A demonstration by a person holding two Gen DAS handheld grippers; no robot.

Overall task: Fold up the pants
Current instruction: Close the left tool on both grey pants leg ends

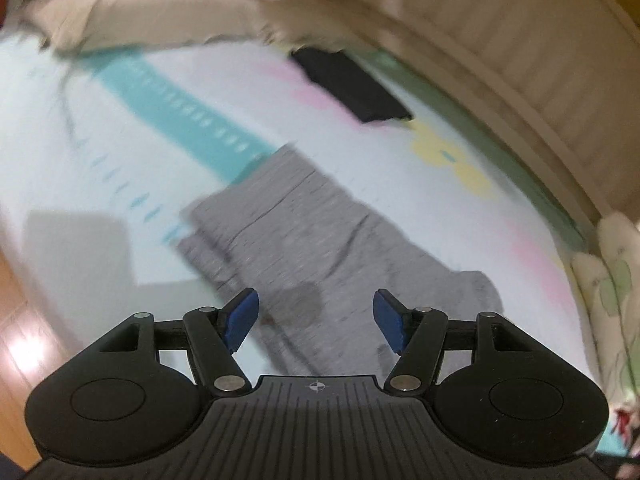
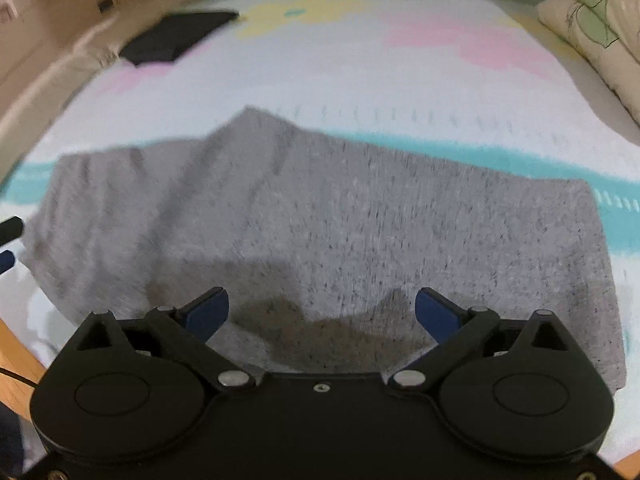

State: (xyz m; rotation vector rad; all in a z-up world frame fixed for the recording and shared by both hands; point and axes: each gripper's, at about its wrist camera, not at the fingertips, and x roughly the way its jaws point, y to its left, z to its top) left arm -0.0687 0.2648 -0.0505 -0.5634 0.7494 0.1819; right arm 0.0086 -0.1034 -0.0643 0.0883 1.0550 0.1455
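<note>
Grey heathered pants (image 2: 320, 216) lie folded flat on a pale patterned bed sheet (image 2: 360, 72). In the left wrist view the pants (image 1: 304, 248) run diagonally from the middle toward the lower right, blurred by motion. My left gripper (image 1: 316, 320) hangs open above the near end of the pants, with nothing between its blue pads (image 1: 240, 320). My right gripper (image 2: 322, 314) is open just over the near edge of the pants, and its shadow falls on the cloth. The tip of the left gripper (image 2: 8, 240) shows at the left edge of the right wrist view.
A folded black garment (image 1: 352, 84) (image 2: 176, 36) lies on the sheet near the far edge. A beige pillow (image 1: 140, 12) sits at the back left. Patterned cushions (image 2: 592, 28) (image 1: 612, 280) lie to the right. A wooden bed frame (image 1: 520, 72) borders the sheet, with wood floor (image 1: 24, 344) beyond.
</note>
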